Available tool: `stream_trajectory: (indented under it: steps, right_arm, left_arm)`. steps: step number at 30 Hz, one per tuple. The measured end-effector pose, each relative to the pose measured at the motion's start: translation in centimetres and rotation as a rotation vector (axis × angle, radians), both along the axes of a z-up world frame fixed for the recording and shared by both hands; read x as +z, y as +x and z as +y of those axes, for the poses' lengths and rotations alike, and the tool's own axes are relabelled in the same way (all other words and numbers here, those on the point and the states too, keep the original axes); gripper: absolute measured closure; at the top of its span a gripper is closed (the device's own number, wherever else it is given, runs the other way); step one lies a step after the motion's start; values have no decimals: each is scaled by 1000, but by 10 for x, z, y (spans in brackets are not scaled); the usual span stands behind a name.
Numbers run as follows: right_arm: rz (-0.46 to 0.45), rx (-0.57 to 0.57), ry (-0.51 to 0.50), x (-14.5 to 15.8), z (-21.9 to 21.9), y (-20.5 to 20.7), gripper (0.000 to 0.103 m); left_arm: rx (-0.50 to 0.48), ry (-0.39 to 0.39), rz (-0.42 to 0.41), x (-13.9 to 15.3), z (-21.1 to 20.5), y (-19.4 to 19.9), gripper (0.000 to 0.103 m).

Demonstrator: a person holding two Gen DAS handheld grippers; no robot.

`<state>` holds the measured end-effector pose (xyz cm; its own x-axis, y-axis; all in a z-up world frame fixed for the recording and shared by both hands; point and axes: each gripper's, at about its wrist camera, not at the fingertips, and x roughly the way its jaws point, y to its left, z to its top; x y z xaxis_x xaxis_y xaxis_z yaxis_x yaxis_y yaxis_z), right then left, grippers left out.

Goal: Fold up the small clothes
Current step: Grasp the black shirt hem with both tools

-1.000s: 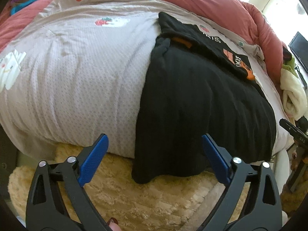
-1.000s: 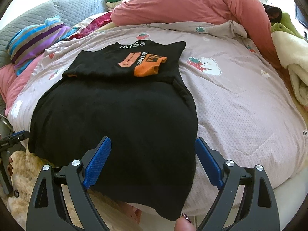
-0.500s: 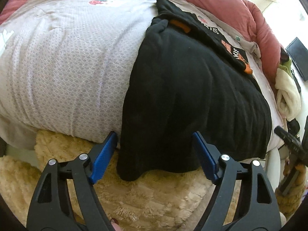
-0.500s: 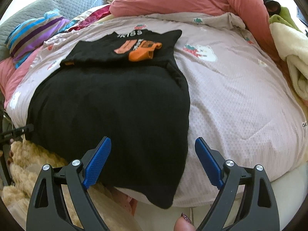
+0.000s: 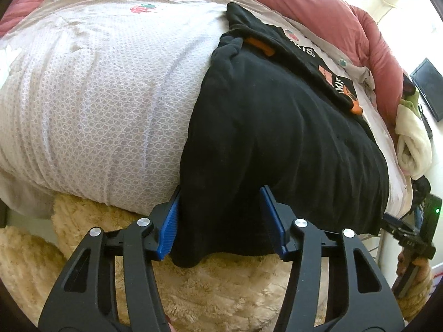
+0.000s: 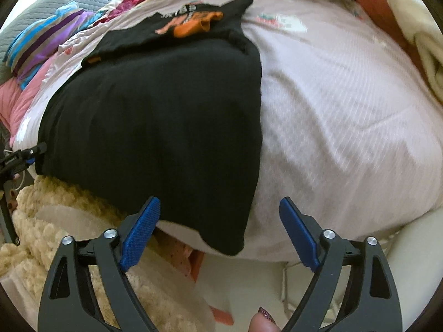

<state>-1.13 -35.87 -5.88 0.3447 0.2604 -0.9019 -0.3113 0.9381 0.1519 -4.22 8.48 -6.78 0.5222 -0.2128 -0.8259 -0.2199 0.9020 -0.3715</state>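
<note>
Both grippers, left (image 5: 220, 221) and right (image 6: 220, 232), closing on soft, limp black garment (image 5: 277, 138) hem corners, nothing pinched yet.

The garment (image 5: 277, 138) lies on the bed (image 5: 97, 96), its hem draped over the bed's near edge. A folded shirt (image 6: 177, 30) lies behind it, toward the far edge. A fluffy blanket (image 5: 221, 290) lies below the near edge.

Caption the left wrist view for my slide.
Left gripper closing around the black garment's hanging corner at the bed edge.
</note>
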Motion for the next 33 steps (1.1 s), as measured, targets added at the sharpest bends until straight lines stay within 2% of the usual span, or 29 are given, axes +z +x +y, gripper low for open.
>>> stream_trajectory:
  steps: [3,6,10,13,15,16,17,18,20,21,23,28,33]
  right_arm:
    - [30,-4,29,-9,-1,-1,32]
    - [44,-2,19,-16,0,0,41]
    - [40,2,20,-18,-1,0,47]
    - [32,7,21,-17,-1,-1,62]
    - [22,26,22,-13,-1,-4,81]
    - [17,38,20,-11,0,-5,85]
    - [3,54,8,-7,1,-7,94]
    - [-2,66,19,-4,0,-8,95]
    - [-10,78,56,5,0,-9,95]
    - [-16,83,69,8,0,-8,95]
    - [-28,86,98,14,-2,-6,96]
    - [-32,68,197,27,-15,1,96]
    - [-78,54,280,49,-25,9,96]
  left_arm:
    - [-2,4,0,0,0,0,56]
    - [3,2,-5,1,0,-2,56]
    - [11,-2,-1,-1,2,-4,56]
    - [12,-11,1,-2,3,-5,56]
    - [10,-13,2,-2,3,-6,56]
    - [9,-12,3,-2,3,-6,56]
    - [7,-9,4,-2,2,-6,57]
    - [5,-1,5,-2,1,-7,60]
    - [10,10,6,-1,0,-10,77]
    - [14,9,3,0,-1,-12,80]
    - [21,6,-2,1,-1,-14,95]
    - [4,-24,-40,14,-4,-17,100]
    - [3,-32,-115,41,-4,-18,100]
